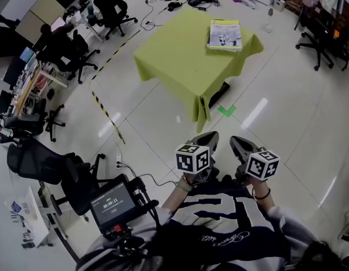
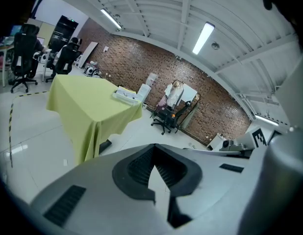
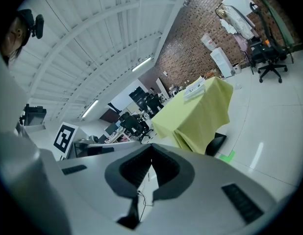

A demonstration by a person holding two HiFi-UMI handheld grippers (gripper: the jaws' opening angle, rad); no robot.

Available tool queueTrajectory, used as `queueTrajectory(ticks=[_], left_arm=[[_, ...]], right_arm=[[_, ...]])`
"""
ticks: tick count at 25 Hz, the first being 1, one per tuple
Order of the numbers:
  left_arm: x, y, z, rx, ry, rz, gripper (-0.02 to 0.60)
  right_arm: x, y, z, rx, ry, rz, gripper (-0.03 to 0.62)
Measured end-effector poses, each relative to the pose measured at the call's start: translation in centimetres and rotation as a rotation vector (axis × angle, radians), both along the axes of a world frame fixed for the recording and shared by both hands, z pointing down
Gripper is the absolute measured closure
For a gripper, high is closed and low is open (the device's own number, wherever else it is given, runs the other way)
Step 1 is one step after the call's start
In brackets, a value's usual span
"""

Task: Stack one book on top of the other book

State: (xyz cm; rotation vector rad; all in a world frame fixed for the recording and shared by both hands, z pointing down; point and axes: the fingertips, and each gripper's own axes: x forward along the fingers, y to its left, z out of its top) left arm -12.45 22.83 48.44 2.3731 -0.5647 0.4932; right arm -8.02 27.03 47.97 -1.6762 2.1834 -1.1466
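Two books (image 1: 224,35) lie stacked, one on the other, near the far right corner of a table under a yellow-green cloth (image 1: 186,58). The stack shows small in the left gripper view as books (image 2: 126,95) and in the right gripper view as books (image 3: 194,88). My left gripper (image 1: 206,139) and right gripper (image 1: 238,144) are held close to my body, well short of the table, side by side above the floor. Both are shut with nothing between the jaws. In their own views the left gripper (image 2: 152,151) and right gripper (image 3: 150,152) point toward the table.
White tiled floor lies between me and the table, with a green tape mark (image 1: 226,110) and a dark object (image 1: 218,94) by the table's foot. Office chairs (image 1: 112,7) and desks stand at the left, another chair (image 1: 321,41) at the right. A screen device (image 1: 113,203) hangs on my chest.
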Motion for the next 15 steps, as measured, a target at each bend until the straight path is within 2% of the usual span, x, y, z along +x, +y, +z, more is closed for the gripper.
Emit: queueTrajectory(ticks=[5,15], left_arm=[[-0.4,2.6,0.3,0.002,-0.006,-0.028,0.577],[-0.4,3.1,-0.6,0.015,0.005,-0.05,0.577]], right_arm=[[-0.1,2.2,0.3,-0.001,0.004,-0.032,0.597],[0.0,3.1,-0.7,0.014,0.023,-0.048,0.597]])
